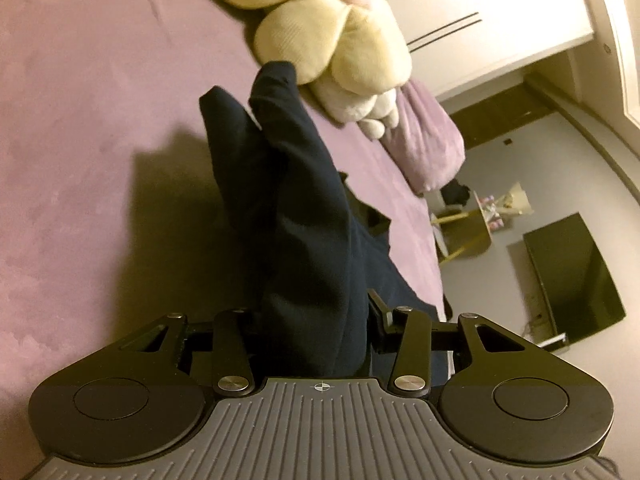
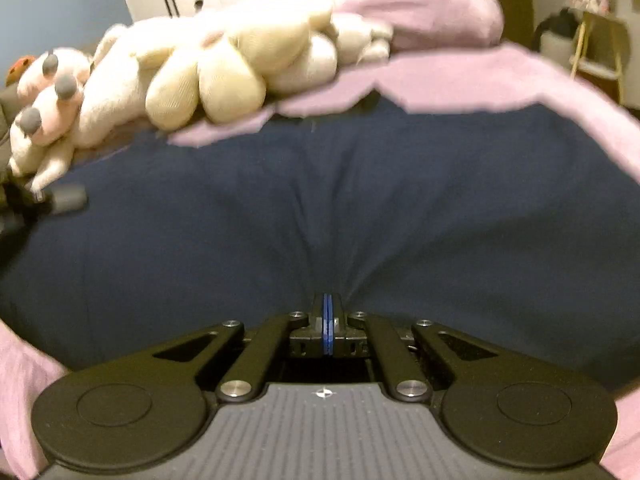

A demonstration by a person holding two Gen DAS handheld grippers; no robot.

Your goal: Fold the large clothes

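Note:
A large dark navy garment (image 1: pixel 292 208) hangs in folds from my left gripper (image 1: pixel 316 320), which is shut on it and holds it lifted above the pink bed (image 1: pixel 80 140). The cloth hides the left fingertips. In the right wrist view the same navy garment (image 2: pixel 320 200) is spread wide in front of the camera. My right gripper (image 2: pixel 328 316) is shut on its near edge, blue pads pressed together with creases radiating from the pinch. The other gripper (image 2: pixel 60 200) shows at the left edge of that view.
A big cream plush toy (image 1: pixel 328 32) lies on the bed beyond the garment; it also shows in the right wrist view (image 2: pixel 200 72). A pink pillow (image 1: pixel 428 140) sits at the bed's edge. White wardrobe (image 1: pixel 480 20), small stool (image 1: pixel 464 232) and dark cabinet (image 1: pixel 572 276) stand on the floor.

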